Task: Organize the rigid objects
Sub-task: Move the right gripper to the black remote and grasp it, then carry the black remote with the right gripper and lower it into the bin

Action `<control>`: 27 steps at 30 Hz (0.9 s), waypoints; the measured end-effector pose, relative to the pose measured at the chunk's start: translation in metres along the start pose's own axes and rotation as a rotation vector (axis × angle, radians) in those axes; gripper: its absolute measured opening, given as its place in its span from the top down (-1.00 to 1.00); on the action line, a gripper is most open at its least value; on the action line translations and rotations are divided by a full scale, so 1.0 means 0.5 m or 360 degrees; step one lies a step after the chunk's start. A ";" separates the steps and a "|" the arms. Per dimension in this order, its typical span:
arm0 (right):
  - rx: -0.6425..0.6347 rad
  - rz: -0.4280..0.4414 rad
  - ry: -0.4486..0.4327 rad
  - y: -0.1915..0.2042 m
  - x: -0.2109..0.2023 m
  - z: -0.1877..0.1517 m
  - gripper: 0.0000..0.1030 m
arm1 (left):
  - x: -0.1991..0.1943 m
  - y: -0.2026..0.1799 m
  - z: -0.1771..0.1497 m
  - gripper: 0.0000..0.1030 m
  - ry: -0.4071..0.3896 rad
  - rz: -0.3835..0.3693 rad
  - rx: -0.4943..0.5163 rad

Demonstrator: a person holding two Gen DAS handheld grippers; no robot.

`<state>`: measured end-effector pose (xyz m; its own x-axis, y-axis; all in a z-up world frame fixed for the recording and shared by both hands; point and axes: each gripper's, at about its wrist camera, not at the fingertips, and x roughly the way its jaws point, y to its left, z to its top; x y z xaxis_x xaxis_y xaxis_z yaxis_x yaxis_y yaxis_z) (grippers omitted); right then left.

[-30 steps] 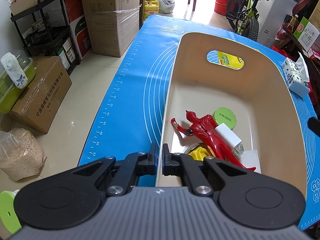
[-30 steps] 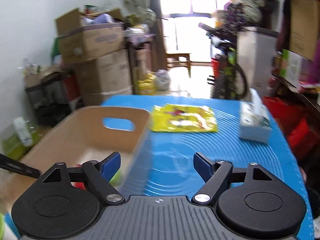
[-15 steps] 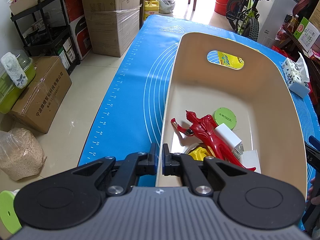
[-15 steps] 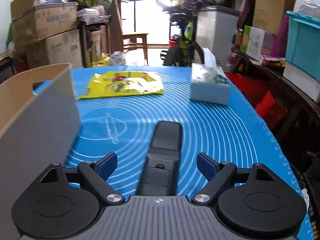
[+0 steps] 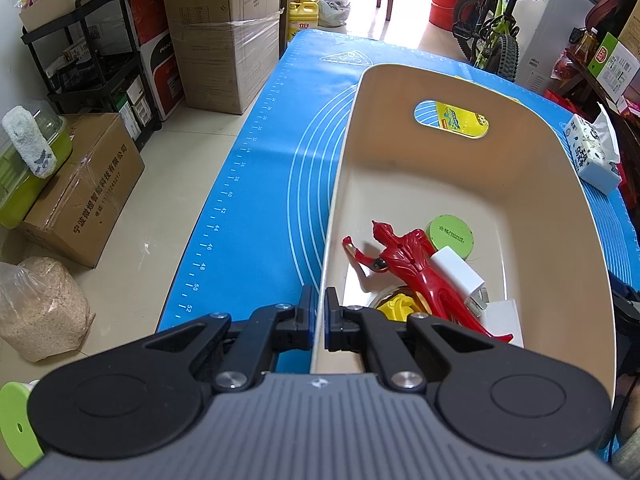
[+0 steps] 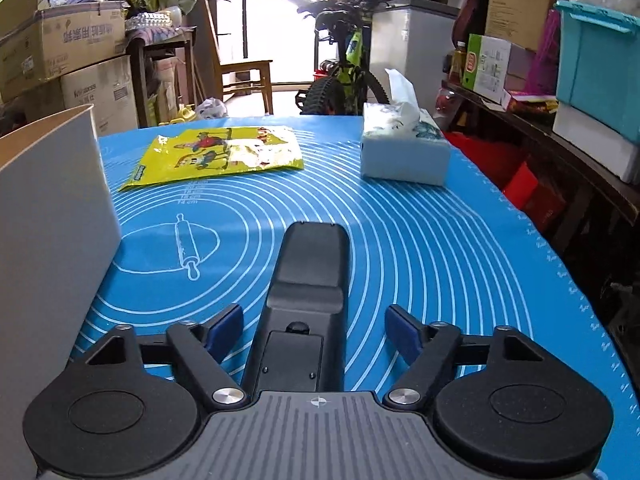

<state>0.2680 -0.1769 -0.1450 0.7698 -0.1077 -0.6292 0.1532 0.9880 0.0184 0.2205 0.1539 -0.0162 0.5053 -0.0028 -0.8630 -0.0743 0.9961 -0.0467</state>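
Dropped right tool (image 6: 314, 334) from above the bin down to the blue mat (image 6: 420, 240) on the desk; black remote (image 6: 308, 280) now lies between its blue pads (image 6: 224, 330), untouched, jaws closing. Left tool (image 5: 316, 322) unmoved, pinching near rim of beige bin (image 5: 560, 208). Ahead of left tool, inside bin: red figure (image 5: 404, 264), green lid (image 5: 450, 236), white block (image 5: 456, 274).

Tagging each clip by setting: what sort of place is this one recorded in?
Most likely a lived-in home room doubling as storage: stacked cardboard boxes, a child's bicycle and a wooden chair near a bright doorway surround the table with the blue baking mat.
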 end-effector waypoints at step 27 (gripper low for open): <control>-0.0049 0.0169 -0.0282 0.021 -0.139 0.084 -0.03 | 0.000 0.000 0.000 0.89 0.0001 -0.0001 -0.0001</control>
<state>0.2422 -0.1635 -0.0683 0.8781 -0.0176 -0.4782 0.0484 0.9975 0.0522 0.2204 0.1538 -0.0164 0.5050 -0.0034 -0.8631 -0.0743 0.9961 -0.0475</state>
